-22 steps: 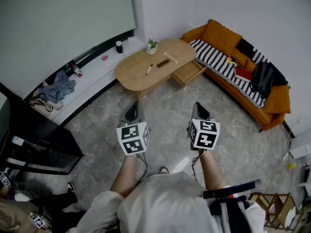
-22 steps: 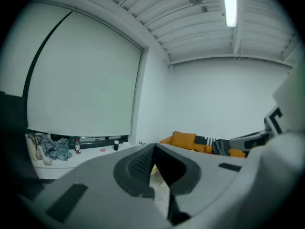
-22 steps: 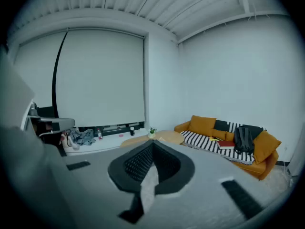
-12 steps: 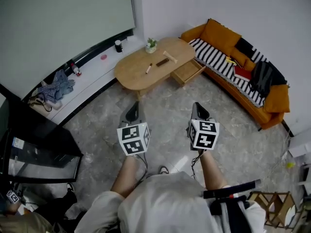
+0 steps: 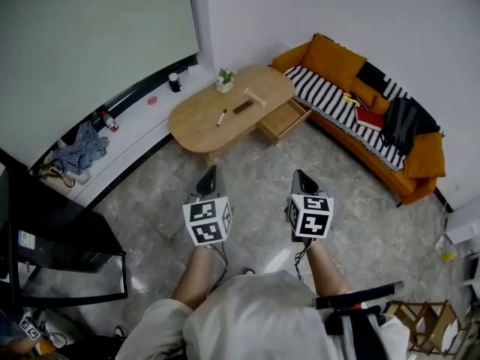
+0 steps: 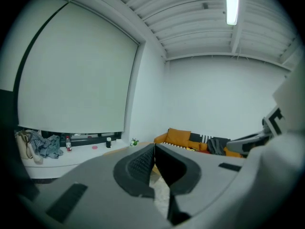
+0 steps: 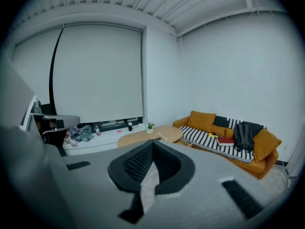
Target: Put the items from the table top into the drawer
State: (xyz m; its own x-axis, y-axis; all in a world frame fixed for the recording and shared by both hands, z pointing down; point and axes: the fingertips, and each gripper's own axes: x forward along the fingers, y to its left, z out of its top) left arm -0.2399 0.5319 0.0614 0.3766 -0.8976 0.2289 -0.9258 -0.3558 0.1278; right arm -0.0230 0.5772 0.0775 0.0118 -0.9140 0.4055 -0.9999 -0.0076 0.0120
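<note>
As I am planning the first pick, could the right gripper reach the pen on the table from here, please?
Probably not: the right gripper hangs over floor, well short of the table and pen.

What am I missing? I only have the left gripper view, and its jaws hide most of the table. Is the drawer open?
Observer: Yes. The head view shows the drawer pulled out of the table, on the side toward the sofa.
Operator: What lies on the top?
Observer: Beside the potted plant there are three loose items, all apart: a wooden block, a dark bar and a pen-like stick.
Operator: Is the right hand-held gripper carrying anything?
Observer: No. The right hand-held gripper is shut with nothing between its jaws.
</note>
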